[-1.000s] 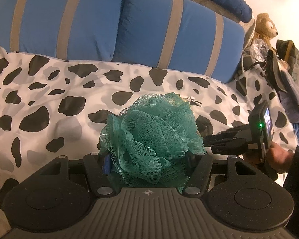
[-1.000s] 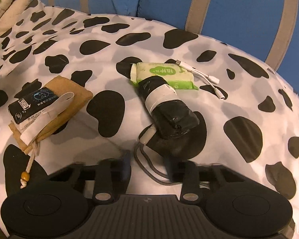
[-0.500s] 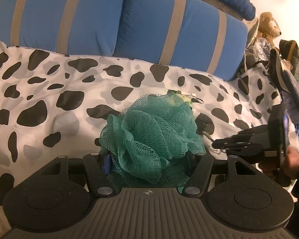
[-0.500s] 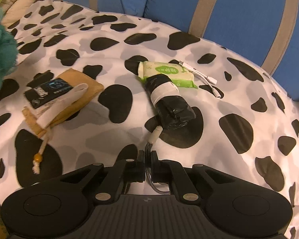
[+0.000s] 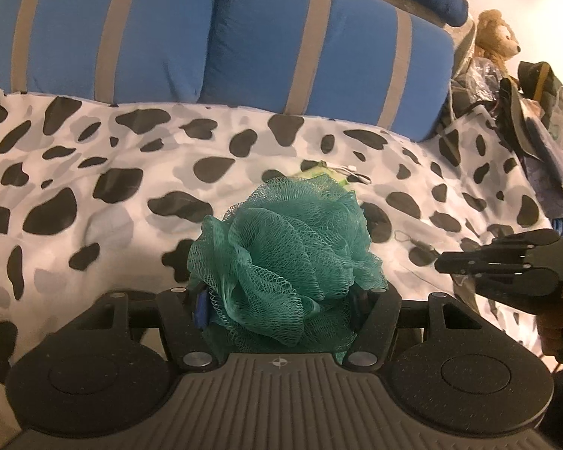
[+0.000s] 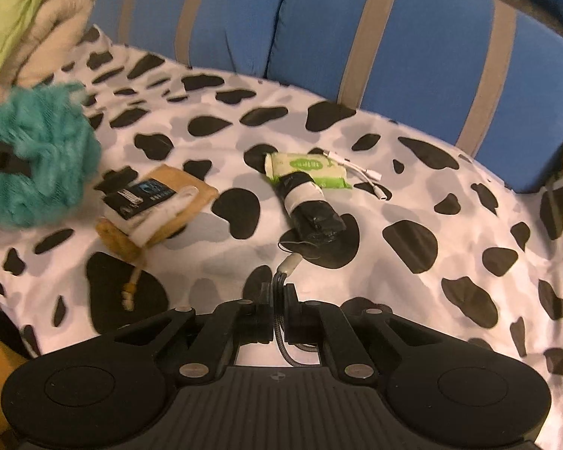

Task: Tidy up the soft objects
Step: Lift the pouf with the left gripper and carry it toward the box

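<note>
My left gripper [image 5: 281,300] is shut on a teal mesh bath sponge [image 5: 285,258], held above the cow-print bed cover [image 5: 94,225]. The same sponge [image 6: 37,165] shows blurred at the left of the right wrist view. My right gripper [image 6: 278,300] is shut on a grey braided cable [image 6: 288,263], whose beige plug sticks out past the fingertips above the cover. In the left wrist view the right gripper [image 5: 441,262] hangs at the right, its jaws together. A black wrapped bundle with a white band [image 6: 311,210] lies just beyond the plug.
A green wipes pack [image 6: 311,167] and a white adapter lead [image 6: 364,172] lie behind the bundle. A tan pouch [image 6: 157,210] with a black packet [image 6: 139,193] sits to the left. Blue striped cushions [image 6: 413,37] line the back. A plush bear [image 5: 493,37] and bags [image 5: 536,112] crowd the right.
My right gripper closed on the grey cable and rose with it, pulling back from the black bundle. The left gripper kept hold of the sponge and stayed about where it was.
</note>
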A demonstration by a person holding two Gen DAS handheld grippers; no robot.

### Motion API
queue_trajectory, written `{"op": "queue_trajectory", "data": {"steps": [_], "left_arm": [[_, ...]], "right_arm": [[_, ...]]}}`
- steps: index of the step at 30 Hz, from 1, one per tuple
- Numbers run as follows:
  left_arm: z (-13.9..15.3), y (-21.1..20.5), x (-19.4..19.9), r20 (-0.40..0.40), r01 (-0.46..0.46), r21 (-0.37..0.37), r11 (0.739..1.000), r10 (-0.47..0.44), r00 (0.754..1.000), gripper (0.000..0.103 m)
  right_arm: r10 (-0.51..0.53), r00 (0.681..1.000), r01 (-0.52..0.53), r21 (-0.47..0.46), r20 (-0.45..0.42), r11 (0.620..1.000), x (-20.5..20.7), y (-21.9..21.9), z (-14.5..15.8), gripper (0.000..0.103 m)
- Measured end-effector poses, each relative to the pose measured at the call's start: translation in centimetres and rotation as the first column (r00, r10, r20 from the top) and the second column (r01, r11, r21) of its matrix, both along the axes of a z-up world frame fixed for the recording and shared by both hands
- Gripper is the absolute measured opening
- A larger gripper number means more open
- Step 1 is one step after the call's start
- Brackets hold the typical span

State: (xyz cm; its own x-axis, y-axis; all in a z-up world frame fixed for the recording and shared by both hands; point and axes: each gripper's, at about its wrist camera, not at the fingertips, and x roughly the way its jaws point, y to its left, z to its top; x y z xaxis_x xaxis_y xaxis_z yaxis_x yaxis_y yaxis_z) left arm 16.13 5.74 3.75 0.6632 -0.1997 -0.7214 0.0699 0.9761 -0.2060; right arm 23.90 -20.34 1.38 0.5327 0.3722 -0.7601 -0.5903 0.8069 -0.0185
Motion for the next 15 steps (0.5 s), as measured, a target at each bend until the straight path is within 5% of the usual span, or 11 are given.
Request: {"op": "queue_trajectory", "data": {"steps": [15], "left_arm": [[-0.6,-3.3,-4.8,-0.027,0.048,-0.013,0.999,-0.048,0.998,0.062]], "right_arm": [[0.003,1.0,-0.003,0.048,-0.002,0.999,-7.5,-1.8,1.9,0.007]]}}
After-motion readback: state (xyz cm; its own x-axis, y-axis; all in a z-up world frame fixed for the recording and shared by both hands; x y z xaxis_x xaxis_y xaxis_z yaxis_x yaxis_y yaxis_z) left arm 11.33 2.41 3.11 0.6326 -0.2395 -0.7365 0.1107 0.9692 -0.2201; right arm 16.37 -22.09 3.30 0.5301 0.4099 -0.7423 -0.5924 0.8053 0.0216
